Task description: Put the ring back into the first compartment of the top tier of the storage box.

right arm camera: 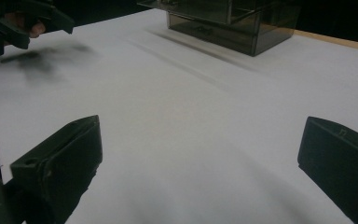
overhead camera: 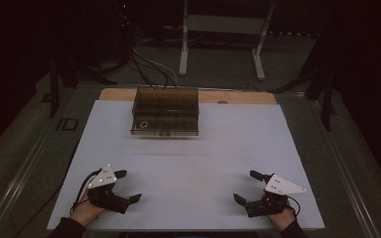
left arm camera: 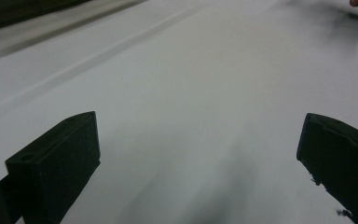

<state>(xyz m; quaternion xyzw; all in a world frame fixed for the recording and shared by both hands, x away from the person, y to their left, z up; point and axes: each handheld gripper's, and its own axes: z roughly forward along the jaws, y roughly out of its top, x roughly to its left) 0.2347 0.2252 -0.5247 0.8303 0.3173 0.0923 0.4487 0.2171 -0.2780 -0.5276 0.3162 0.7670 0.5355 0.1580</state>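
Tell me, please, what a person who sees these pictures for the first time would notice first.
Probably the smoky transparent box, which stands alone at the far edge of the white table sheet; a small ring-like thing lies in its front left corner. Next come the two hand-held tools at the near edge, the left gripper and the right gripper, both with jaws wide apart and holding nothing.

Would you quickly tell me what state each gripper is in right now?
Left gripper: open, holding nothing, above the white table.
Right gripper: open, holding nothing.
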